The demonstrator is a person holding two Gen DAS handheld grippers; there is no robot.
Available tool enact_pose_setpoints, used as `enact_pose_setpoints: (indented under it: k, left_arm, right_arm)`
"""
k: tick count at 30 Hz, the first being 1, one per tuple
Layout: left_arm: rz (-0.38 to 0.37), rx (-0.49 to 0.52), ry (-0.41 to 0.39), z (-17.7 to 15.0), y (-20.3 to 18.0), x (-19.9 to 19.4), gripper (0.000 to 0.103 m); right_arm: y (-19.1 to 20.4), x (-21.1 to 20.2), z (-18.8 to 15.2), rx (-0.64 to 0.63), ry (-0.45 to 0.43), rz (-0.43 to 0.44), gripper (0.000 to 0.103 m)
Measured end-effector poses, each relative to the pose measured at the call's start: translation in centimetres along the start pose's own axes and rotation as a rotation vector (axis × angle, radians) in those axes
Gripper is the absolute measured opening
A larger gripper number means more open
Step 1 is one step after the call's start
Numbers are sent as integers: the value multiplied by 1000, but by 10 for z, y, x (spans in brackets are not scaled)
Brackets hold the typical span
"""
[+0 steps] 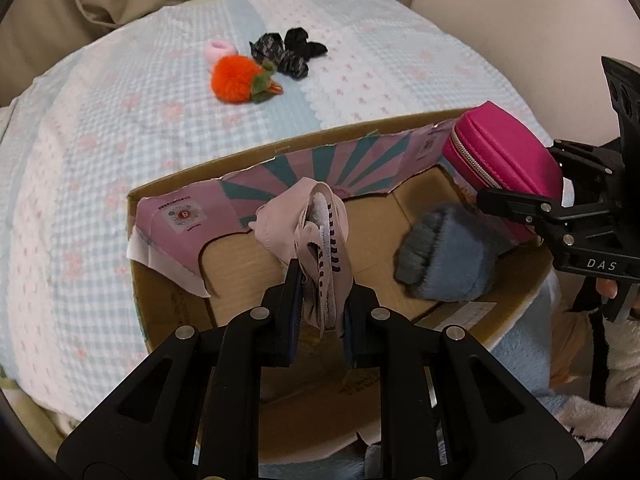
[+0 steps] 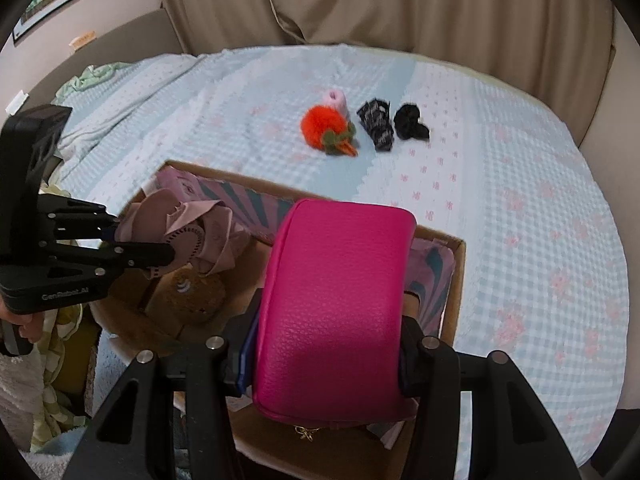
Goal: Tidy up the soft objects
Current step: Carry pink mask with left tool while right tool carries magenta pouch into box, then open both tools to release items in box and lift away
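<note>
Right wrist view: right claw (image 2: 326, 356) grips magenta pouch (image 2: 336, 304); left claw (image 1: 320, 300) clamps pink cloth (image 1: 316, 232) over box (image 1: 460, 118).

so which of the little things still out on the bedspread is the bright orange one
The orange pompom with the green leaf trim. It lies in front of the pink fuzzy ring, left of the patterned black scrunchie and the plain black one.

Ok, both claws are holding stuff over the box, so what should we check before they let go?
1. Left gripper shut on the pink cloth: ok.
2. Right gripper shut on the magenta pouch: ok.
3. Both items above the cardboard box: ok.
4. Free floor in the box beneath the cloth: ok.
5. Space under the pouch: cannot tell, the pouch hides it.
6. Orange pompom and other small pieces on the bedspread, not boxed: not ok.
</note>
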State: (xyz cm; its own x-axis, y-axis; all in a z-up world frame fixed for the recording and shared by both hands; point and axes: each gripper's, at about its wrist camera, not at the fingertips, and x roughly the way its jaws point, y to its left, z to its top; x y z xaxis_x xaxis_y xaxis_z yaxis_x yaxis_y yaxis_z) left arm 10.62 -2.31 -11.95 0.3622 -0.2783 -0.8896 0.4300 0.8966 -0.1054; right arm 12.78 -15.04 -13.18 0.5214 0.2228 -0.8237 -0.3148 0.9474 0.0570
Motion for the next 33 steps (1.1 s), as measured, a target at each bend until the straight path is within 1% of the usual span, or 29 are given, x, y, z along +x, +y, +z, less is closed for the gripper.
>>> enact_pose_setpoints:
  k: [6, 7, 8, 9, 10, 11, 12, 13, 15, 18, 21, 26, 33]
  left_arm:
    - [13, 6, 30, 7, 0, 10, 15]
    - [14, 5, 28, 8, 0, 10, 18]
    - [11, 3, 29, 9, 0, 11, 24]
    - [7, 2, 35, 10, 0, 12, 53]
    - [13, 4, 44, 12, -1, 14, 100]
    - [21, 6, 48, 12, -2, 15, 101]
    - [33, 6, 62, 13, -2, 18, 103]
    - [43, 6, 75, 14, -2, 22, 103]
    - [51, 6, 70, 12, -1, 25, 103]
    - [35, -1, 72, 9, 1, 28, 103]
    - [44, 8, 69, 9, -2, 29, 103]
    - [65, 24, 63, 9, -5, 25, 103]
    - [78, 14, 40, 4, -5, 13, 103]
  right_arm:
    - [-7, 14, 3, 24, 46, 22, 48]
    - [-9, 16, 4, 33, 61, 30, 49]
    - [-10, 18, 5, 43, 71, 37, 52]
    - [-11, 19, 6, 53, 72, 40, 55]
    - [-11, 18, 6, 57, 64, 38, 66]
    - [-12, 15, 6, 58, 45, 30, 86]
    - [-11, 13, 7, 57, 30, 27, 96]
    - [-12, 10, 7, 56, 12, 29, 103]
    - [-13, 7, 8, 57, 2, 32, 103]
    - [-13, 9, 8, 60, 11, 35, 103]
    - [-12, 10, 7, 61, 20, 37, 103]
    - [-12, 7, 6, 64, 7, 42, 103]
    - [-7, -1, 5, 58, -12, 40, 103]
